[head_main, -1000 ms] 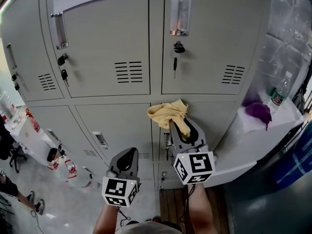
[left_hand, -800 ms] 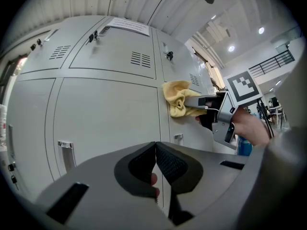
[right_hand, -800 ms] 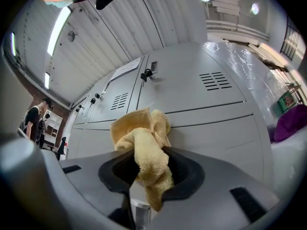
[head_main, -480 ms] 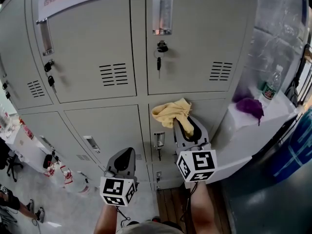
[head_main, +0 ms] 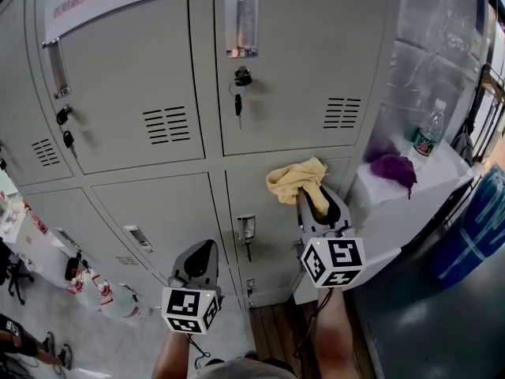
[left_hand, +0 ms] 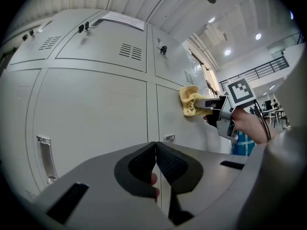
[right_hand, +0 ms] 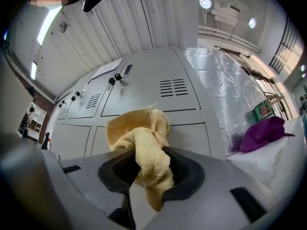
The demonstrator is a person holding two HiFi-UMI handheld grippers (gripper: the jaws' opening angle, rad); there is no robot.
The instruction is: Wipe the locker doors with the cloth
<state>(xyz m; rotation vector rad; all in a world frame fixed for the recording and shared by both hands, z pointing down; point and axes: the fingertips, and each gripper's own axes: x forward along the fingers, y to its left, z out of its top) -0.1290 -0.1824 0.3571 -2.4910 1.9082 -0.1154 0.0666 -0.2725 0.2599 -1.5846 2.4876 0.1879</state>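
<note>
Yellow cloth [head_main: 296, 181] in right gripper [head_main: 318, 208]

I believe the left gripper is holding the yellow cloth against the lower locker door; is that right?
Not quite. It is the right gripper that holds the yellow cloth against the lower locker door, as the right gripper view shows. The left gripper is shut with nothing in it.
</note>
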